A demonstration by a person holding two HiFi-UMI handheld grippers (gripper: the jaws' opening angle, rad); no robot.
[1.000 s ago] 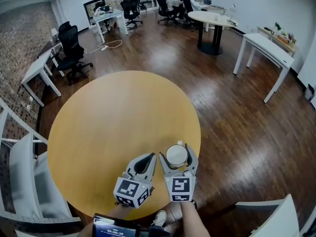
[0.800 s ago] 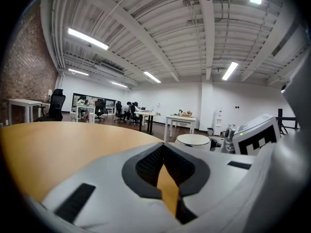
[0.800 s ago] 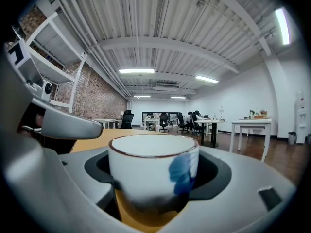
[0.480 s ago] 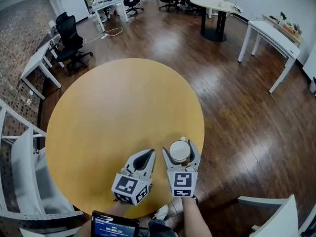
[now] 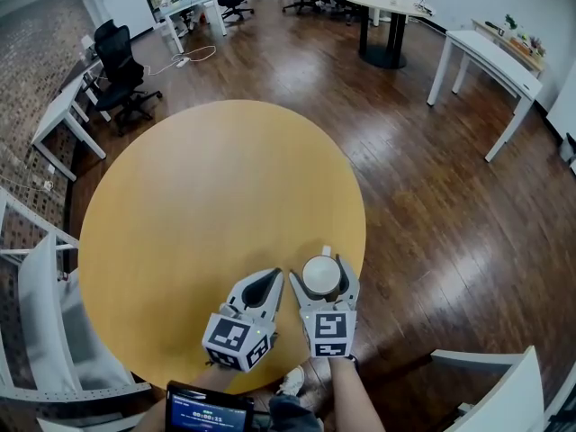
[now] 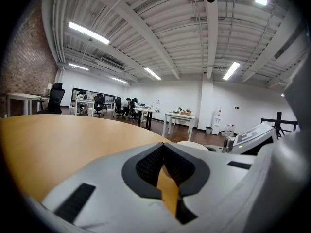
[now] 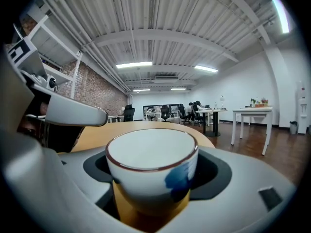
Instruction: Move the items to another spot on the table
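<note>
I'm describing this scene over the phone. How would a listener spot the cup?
Find the big round wooden table; at its near edge two hand-held grippers sit side by side. The cup is clamped in the right hand-held gripper: white, brown-rimmed, with a blue smudge, while the left hand-held gripper holds nothing.

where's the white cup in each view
Head view: the cup is low, just right of centre, between the jaws of the right gripper.
Left gripper view: probably the pale rim right of centre, just beyond the jaws.
Right gripper view: the cup fills the centre, clamped between the jaws.
Shared landmark: the round wooden table under it.
</note>
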